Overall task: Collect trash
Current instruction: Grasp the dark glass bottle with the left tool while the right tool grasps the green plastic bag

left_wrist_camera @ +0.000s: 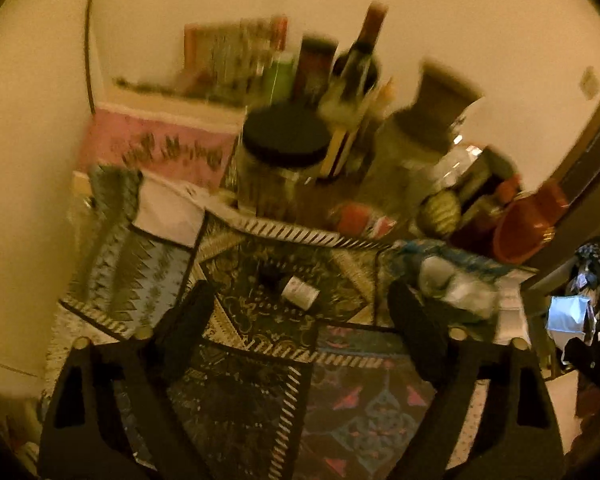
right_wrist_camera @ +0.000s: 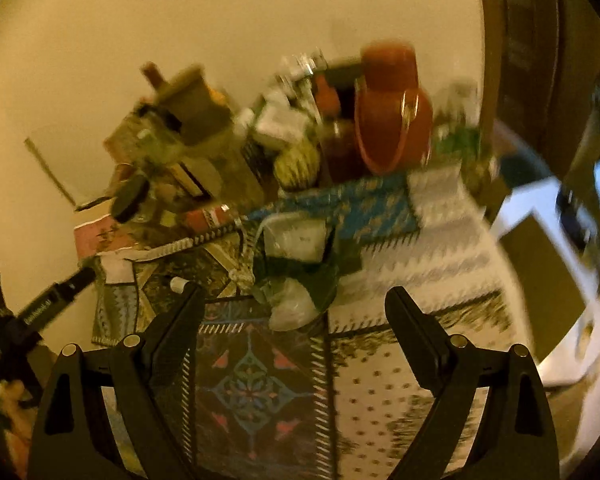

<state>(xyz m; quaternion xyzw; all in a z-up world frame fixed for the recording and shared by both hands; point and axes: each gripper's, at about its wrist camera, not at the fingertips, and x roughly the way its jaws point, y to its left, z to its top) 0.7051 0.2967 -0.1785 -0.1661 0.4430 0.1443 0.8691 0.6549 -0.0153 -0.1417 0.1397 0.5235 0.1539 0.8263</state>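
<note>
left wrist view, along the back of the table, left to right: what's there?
Pink box → jar with black lid → dark wine bottle → yellow striped round thing → red bag.

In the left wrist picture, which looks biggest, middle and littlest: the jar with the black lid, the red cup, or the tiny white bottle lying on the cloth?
Largest to smallest, as they look:
1. Jar with the black lid
2. Red cup
3. Tiny white bottle
The bottle lies nearest the camera and still looks smallest. The picture is blurred, so edges are rough.
</note>
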